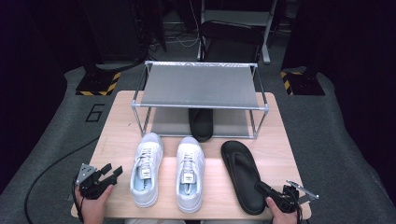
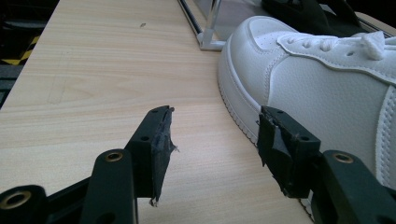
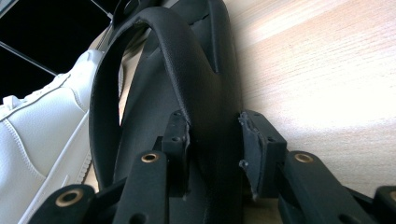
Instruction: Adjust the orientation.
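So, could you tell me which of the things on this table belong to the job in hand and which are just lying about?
In the job:
- black flip-flop, its edge between the right gripper jaws
- second black flip-flop on the lower shelf
- metal shoe rack

Lying about:
- two white sneakers
- left gripper, open, holding nothing

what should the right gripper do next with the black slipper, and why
Probably close a little more and lift. The right gripper already has its jaws on either side of the black slipper's edge near the heel, but whether the pads pinch firmly is unclear. The other slipper already sits on the rack's lower shelf, so this one likely goes beside it.
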Demonstrator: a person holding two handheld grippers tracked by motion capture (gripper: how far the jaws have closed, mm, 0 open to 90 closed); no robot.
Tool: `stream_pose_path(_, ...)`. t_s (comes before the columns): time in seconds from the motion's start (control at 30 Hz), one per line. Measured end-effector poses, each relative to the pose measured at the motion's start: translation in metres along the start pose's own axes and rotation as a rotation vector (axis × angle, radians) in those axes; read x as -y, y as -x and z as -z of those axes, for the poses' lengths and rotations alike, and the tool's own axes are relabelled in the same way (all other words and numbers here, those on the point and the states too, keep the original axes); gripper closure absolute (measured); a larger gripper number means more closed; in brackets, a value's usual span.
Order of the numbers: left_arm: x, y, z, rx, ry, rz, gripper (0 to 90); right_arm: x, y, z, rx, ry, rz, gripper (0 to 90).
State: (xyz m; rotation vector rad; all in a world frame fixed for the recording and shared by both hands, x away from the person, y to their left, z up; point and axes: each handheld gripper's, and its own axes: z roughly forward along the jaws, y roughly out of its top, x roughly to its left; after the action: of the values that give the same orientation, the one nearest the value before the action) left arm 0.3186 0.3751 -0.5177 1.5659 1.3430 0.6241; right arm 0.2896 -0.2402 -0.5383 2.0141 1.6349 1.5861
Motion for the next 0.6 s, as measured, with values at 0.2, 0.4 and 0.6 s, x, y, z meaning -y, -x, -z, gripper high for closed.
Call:
stream_pose_path(0.2, 0.000, 0.001, -0.001, -0.002, -0.001, -0.003, 44.7, 0.001, -0.001, 0.001, -0.011, -0.001, 0.002, 64.2)
stream_pose_path(0.4, 0.000, 0.001, -0.001, -0.001, -0.005, -0.002, 44.7, -0.001, -0.005, 0.004, -0.008, 0.028, 0.003, 64.2)
stream_pose_path(0.6, 0.001, 0.000, -0.001, -0.002, -0.006, 0.001, 44.7, -0.003, -0.009, 0.004, -0.001, 0.046, 0.012, 64.2)
